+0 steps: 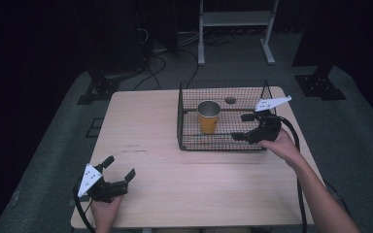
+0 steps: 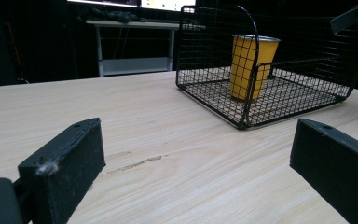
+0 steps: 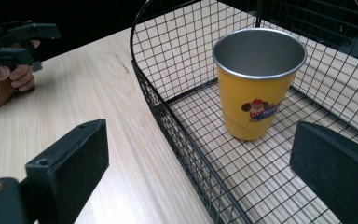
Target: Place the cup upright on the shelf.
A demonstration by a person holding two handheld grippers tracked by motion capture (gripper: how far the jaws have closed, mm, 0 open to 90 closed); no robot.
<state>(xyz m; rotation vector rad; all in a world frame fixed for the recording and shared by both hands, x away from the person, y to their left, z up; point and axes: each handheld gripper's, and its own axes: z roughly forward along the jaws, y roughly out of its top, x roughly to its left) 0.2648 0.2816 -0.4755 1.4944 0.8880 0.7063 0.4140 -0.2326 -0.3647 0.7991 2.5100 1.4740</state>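
A yellow metal cup (image 1: 208, 117) (image 2: 250, 66) (image 3: 256, 80) with a cartoon print stands upright inside a black wire basket (image 1: 189, 141) (image 2: 214, 93) (image 3: 186, 140) on the far right half of the table. My right gripper (image 1: 243, 127) (image 3: 205, 172) is open over the basket's right end, its jaws wide apart and aimed at the cup with nothing between them. My left gripper (image 1: 120, 168) (image 2: 200, 172) is open low over the table near its front left corner, holding nothing.
The light wooden table (image 1: 150, 126) has bare surface left of the basket. A small dark round thing (image 1: 230, 100) lies in the basket's far part. Beyond the table are a white frame (image 1: 235, 29), cables and dark stands on the floor.
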